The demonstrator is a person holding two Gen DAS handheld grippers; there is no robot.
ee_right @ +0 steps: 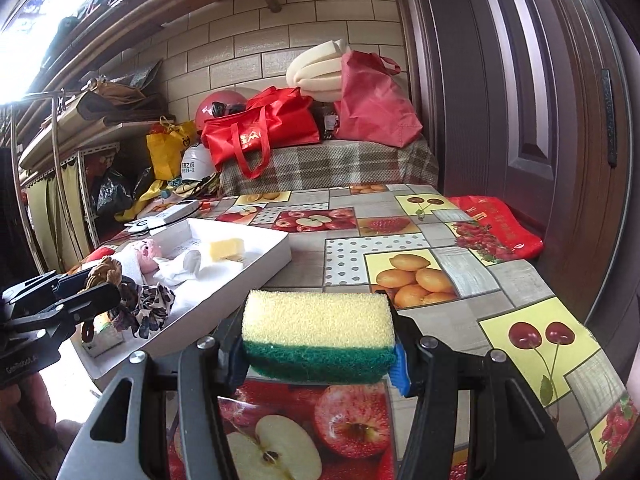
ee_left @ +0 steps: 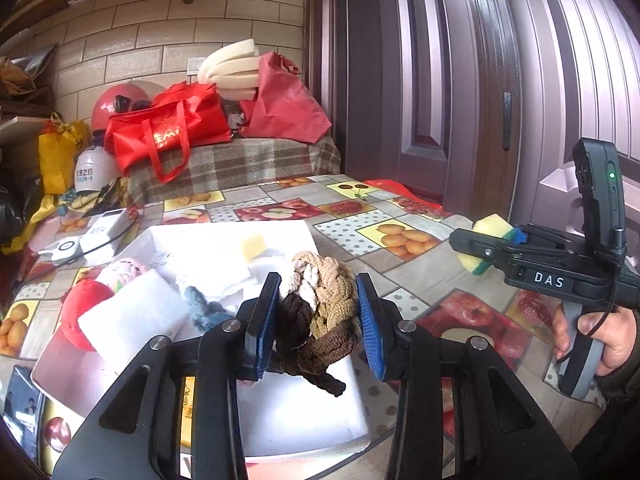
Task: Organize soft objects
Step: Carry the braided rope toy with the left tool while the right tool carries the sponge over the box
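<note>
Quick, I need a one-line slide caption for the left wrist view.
Left claw holds a bundle of hair ties above the white tray; right claw grips a yellow-green sponge.

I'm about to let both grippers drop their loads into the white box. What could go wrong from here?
1. The hair-tie bundle trails loops below the left gripper; they may snag on its pads.
2. The right gripper holds the sponge over the tablecloth, outside the white box; releasing now would miss.
</note>
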